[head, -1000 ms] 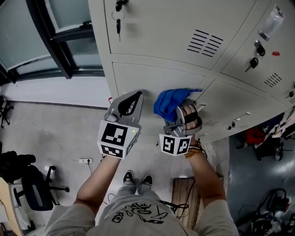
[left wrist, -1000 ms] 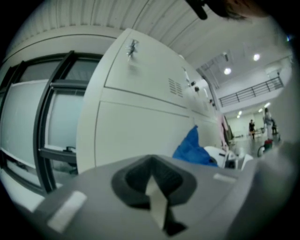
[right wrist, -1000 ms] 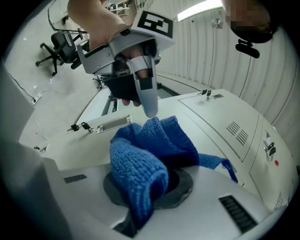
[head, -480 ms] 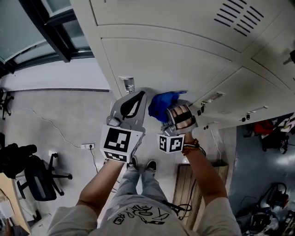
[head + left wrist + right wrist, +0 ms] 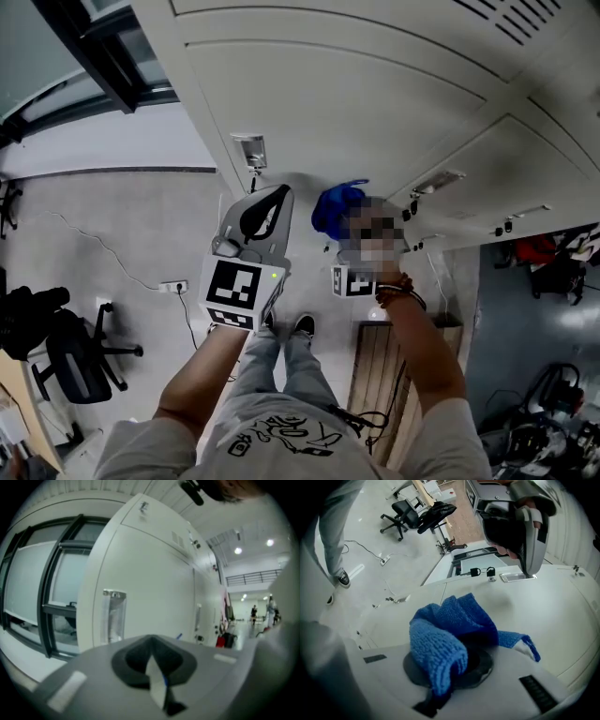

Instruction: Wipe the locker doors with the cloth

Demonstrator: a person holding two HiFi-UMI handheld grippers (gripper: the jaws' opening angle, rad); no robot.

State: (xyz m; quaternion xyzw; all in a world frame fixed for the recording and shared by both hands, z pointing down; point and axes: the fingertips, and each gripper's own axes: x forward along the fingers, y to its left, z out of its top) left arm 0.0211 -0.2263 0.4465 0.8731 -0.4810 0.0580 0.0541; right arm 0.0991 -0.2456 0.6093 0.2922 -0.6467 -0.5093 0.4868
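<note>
The blue cloth (image 5: 336,207) is bunched in my right gripper (image 5: 345,228), which is shut on it and holds it against a lower beige locker door (image 5: 356,103). In the right gripper view the cloth (image 5: 450,625) drapes over the jaws and hides them, with the door (image 5: 562,620) just behind it. My left gripper (image 5: 270,195) hangs beside the cloth on its left, shut and holding nothing. In the left gripper view its jaws (image 5: 152,667) point at the locker's side panel, near a clear label holder (image 5: 114,616).
A label holder (image 5: 251,150) sticks out at the locker's corner. Keys (image 5: 506,225) hang in locks to the right. Below are a black office chair (image 5: 70,361), a cable and socket strip (image 5: 173,286), a wooden pallet (image 5: 375,366) and the person's shoes (image 5: 302,325).
Both grippers and the head view have moved down the lockers. The cloth, still held, now lies lower on the door, and the vented upper doors have slid out of the top.
</note>
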